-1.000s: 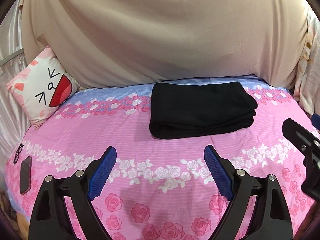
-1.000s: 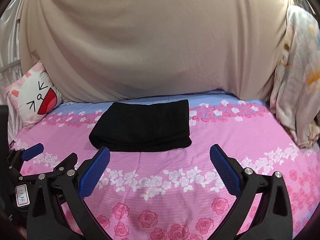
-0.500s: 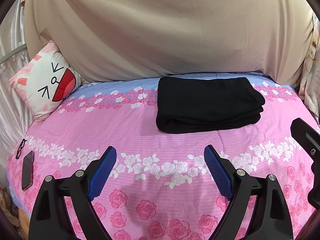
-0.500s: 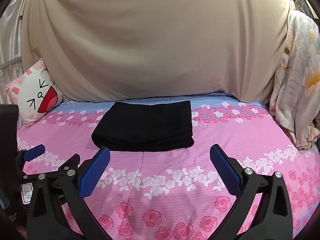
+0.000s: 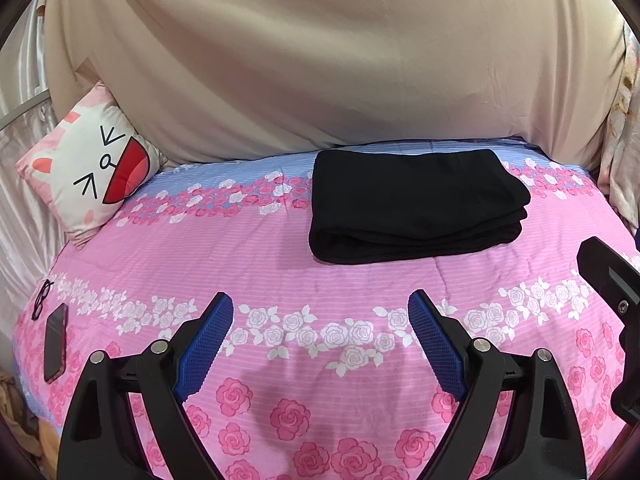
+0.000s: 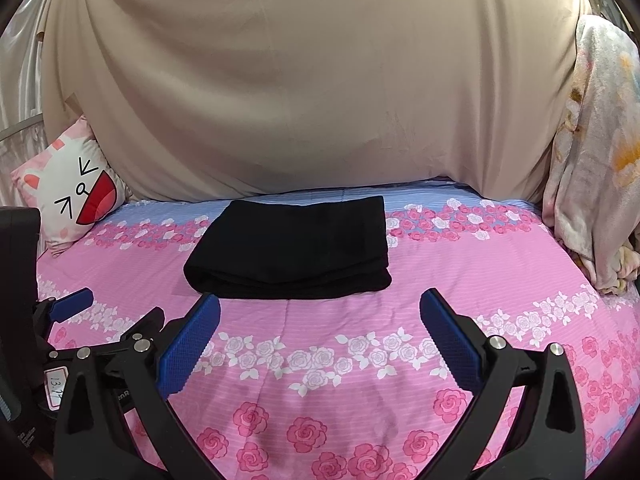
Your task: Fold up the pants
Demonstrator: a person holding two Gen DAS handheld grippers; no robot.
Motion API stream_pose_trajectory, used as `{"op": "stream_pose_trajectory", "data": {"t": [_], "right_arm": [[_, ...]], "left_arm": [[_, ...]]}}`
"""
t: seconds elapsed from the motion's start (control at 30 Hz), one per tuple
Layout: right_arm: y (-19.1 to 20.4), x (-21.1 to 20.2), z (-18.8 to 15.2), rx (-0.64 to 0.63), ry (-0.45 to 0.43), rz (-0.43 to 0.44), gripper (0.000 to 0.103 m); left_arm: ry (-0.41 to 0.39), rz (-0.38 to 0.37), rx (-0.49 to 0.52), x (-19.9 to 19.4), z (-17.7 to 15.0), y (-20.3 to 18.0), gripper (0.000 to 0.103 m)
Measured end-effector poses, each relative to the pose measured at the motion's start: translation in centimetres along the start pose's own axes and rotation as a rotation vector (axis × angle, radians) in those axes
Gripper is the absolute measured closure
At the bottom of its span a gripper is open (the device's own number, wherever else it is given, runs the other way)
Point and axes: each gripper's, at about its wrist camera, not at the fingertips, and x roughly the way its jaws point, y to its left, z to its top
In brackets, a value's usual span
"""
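Well, the black pants (image 5: 416,204) sit folded (job looks done) on the bedspread (image 5: 280,272), so left gripper (image 5: 320,336) and right gripper (image 6: 320,332) hover wide, empty-handed.

You are holding a left gripper (image 5: 320,312) built of matte black plastic arms that are branching into a wide Y, each finger ending in a blue pad (image 5: 206,344) with a fine knurled grid. Round silver screw heads (image 5: 159,346) are showing at the pivots. Your right gripper (image 6: 320,316) is wearing the same black frame, blue pads (image 6: 188,346) and silver screws (image 6: 497,341). On the left unit's side, a white label (image 6: 54,386) is showing handwritten digits, and small white lettering is sitting nearby, too small to read.
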Motion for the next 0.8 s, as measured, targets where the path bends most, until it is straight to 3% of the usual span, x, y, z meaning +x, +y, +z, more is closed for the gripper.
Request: {"op": "stream_pose_trajectory", "data": {"t": [0.47,0.8], "right_arm": [[0.33,0.19,-0.23,-0.006,0.005,0.003,0.005],[0.15,0.4,-0.28,-0.009,0.009,0.009,0.005]], "left_arm": [[-0.002,-0.003,-0.015,0.26,-0.05,0.48,0.016],[0.001,-0.051,-0.01,0.36,0.19,0.27,0.016]]}}
